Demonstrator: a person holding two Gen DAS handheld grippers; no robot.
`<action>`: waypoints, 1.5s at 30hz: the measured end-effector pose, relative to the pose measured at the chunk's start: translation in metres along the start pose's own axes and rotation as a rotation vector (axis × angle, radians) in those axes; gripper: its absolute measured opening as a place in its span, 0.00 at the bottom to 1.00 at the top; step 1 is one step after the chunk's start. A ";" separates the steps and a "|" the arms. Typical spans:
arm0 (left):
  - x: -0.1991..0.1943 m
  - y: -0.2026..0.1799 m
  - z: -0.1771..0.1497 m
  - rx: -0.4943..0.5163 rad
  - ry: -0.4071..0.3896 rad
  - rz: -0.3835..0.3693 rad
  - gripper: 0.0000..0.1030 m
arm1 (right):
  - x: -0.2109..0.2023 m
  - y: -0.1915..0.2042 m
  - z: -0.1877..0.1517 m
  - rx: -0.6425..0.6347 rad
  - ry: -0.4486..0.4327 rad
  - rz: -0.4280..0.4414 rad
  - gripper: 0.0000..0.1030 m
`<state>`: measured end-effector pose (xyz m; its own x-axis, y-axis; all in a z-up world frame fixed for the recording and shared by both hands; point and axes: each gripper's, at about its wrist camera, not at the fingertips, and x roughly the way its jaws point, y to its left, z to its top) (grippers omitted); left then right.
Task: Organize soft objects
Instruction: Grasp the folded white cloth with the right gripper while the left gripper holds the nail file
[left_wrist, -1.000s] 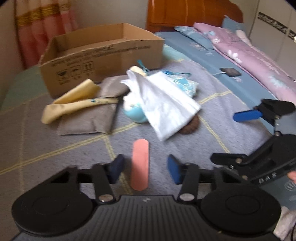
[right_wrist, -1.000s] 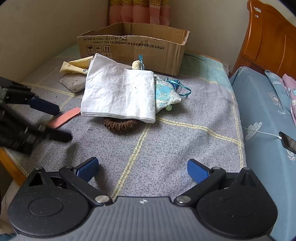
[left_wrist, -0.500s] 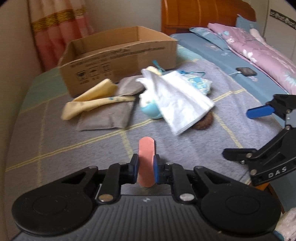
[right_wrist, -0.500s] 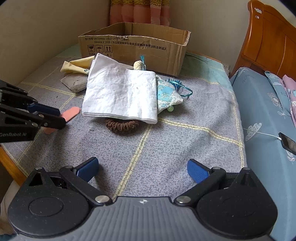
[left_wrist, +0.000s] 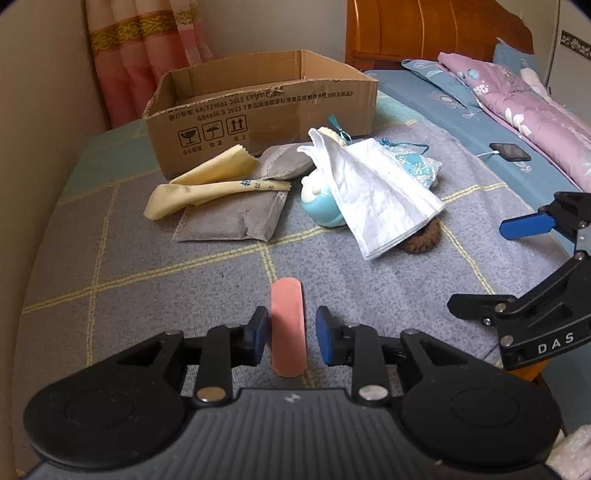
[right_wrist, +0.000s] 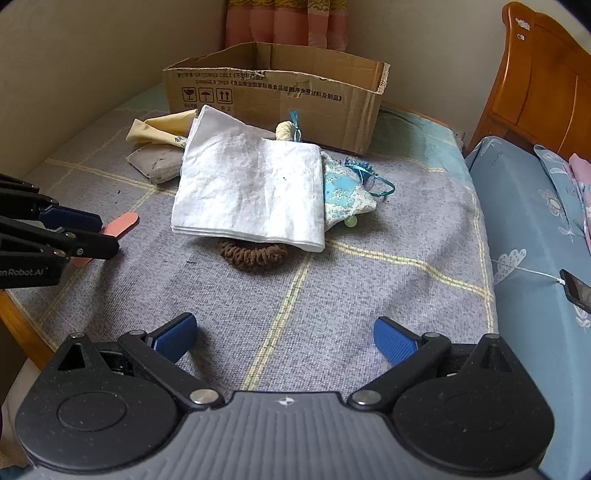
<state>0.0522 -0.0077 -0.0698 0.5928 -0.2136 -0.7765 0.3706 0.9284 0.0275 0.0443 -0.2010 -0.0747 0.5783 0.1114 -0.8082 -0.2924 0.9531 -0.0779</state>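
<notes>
The left tool (left_wrist: 288, 341) points down at a grey woven mat with pale yellow grid lines (left_wrist: 147, 295) that covers the worktop. A flat pink oblong strip with rounded ends (left_wrist: 287, 325) lies on the mat between its two blue pads. The jaws have just been opening, and now a narrow gap shows on each side of the strip, so the pads do not press on it.

The right tool (right_wrist: 284, 338) hangs over a bare part of the mat with its jaws spread wide and nothing between them.

Farther back on the mat lies a folded white cloth (left_wrist: 373, 192), draped over a round pale-blue plush toy (left_wrist: 319, 205) and a brown knitted hair ring (left_wrist: 424, 236). Just behind the cloth sits a light-blue patterned fabric pouch with teal strings (right_wrist: 347, 195). To the left, a crumpled cream-yellow cloth (left_wrist: 207, 184) rests on a flat grey fabric pouch (left_wrist: 232, 218).

An open brown cardboard box with printed black text (left_wrist: 266, 107) stands at the far edge of the mat, behind these things. Its inside cannot be seen.

To the right is a bed with a blue sheet (right_wrist: 535, 229), and a dark phone (left_wrist: 511, 151) lies on it.
</notes>
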 end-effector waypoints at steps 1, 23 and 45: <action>0.000 0.000 0.000 -0.007 0.000 0.004 0.27 | 0.000 0.000 0.000 -0.002 0.000 0.000 1.00; -0.002 0.004 0.003 -0.060 -0.009 0.017 0.14 | -0.010 -0.007 0.020 -0.007 -0.097 0.040 1.00; 0.001 0.012 0.001 -0.092 0.005 0.004 0.34 | 0.043 -0.011 0.069 0.069 -0.059 0.238 1.00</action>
<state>0.0577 0.0030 -0.0699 0.5902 -0.2089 -0.7798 0.3014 0.9531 -0.0272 0.1249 -0.1875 -0.0688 0.5436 0.3497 -0.7631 -0.3747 0.9146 0.1522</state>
